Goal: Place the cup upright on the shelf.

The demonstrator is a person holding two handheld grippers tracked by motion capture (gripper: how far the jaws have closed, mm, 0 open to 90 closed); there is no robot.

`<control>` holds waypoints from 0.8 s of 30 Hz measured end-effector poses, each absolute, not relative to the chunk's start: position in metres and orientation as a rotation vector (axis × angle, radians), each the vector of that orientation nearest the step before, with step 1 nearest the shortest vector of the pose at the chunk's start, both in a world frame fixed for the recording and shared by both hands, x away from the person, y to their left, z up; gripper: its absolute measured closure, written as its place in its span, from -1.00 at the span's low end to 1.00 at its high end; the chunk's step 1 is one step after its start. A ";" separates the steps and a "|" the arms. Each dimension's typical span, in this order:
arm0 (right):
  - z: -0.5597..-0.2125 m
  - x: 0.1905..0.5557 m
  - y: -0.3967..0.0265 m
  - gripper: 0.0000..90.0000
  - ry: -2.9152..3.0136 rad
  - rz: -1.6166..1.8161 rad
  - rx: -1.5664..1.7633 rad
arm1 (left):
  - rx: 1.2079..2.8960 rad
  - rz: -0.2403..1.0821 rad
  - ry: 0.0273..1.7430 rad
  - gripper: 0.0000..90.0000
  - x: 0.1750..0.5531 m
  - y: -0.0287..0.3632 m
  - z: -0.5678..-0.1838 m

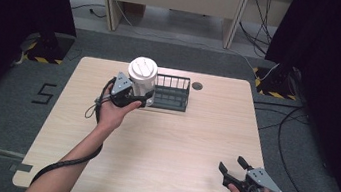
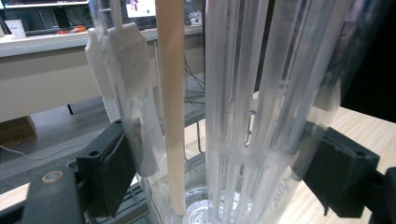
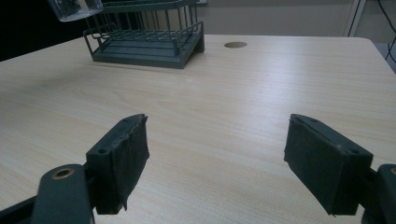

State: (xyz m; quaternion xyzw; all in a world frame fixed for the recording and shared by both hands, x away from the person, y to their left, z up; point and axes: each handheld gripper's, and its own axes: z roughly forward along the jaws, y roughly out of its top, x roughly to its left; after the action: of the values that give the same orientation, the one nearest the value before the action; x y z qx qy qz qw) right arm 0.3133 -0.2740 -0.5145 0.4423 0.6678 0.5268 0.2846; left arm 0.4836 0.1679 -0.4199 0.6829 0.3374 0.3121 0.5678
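Observation:
A clear plastic canister point(image 1: 142, 76) with a white lid stands upright between the jaws of my left gripper point(image 1: 130, 96), which is shut on its lower body. It hangs just left of a dark wire rack point(image 1: 171, 93). In the left gripper view the canister point(image 2: 243, 93) sits between both pads, with a beige stick point(image 2: 170, 116) and a paper tag inside; my left gripper point(image 2: 219, 172) clamps it. My right gripper point(image 1: 231, 163) rests open at the table's front right. In the right gripper view its jaws point(image 3: 215, 163) hold nothing, and the canister's base point(image 3: 74, 8) floats above the rack point(image 3: 144, 42).
The wooden table point(image 1: 177, 142) has a round cable hole point(image 1: 197, 85) behind the rack. Black curtains flank both sides, and cables trail on the floor at the right. A desk frame stands beyond the far edge.

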 end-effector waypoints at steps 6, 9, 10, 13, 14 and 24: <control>-0.514 0.313 -0.274 -0.51 1.786 1.410 1.186 | 1.607 0.732 0.790 -0.61 0.488 0.165 -0.418; -0.514 0.313 -0.274 -0.51 1.786 1.410 1.187 | 1.612 0.737 0.789 -0.61 0.492 0.165 -0.416; -0.514 0.313 -0.274 -0.51 1.786 1.411 1.188 | 1.614 0.739 0.789 -0.61 0.493 0.163 -0.415; -0.514 0.313 -0.274 -0.51 1.786 1.411 1.188 | 1.618 0.741 0.786 -0.61 0.496 0.162 -0.413; -0.514 0.313 -0.274 -0.51 1.786 1.411 1.188 | 1.615 0.740 0.786 -0.61 0.498 0.160 -0.411; -0.515 0.313 -0.275 -0.51 1.784 1.419 1.188 | 1.621 0.744 0.789 -0.61 0.508 0.155 -0.408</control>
State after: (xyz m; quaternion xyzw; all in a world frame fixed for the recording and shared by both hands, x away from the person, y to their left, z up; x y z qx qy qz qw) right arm 0.3133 -0.2750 -0.5145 0.4435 0.6659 0.5296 0.2818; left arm 0.5080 0.1551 -0.4083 0.6879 0.3350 0.3156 0.5611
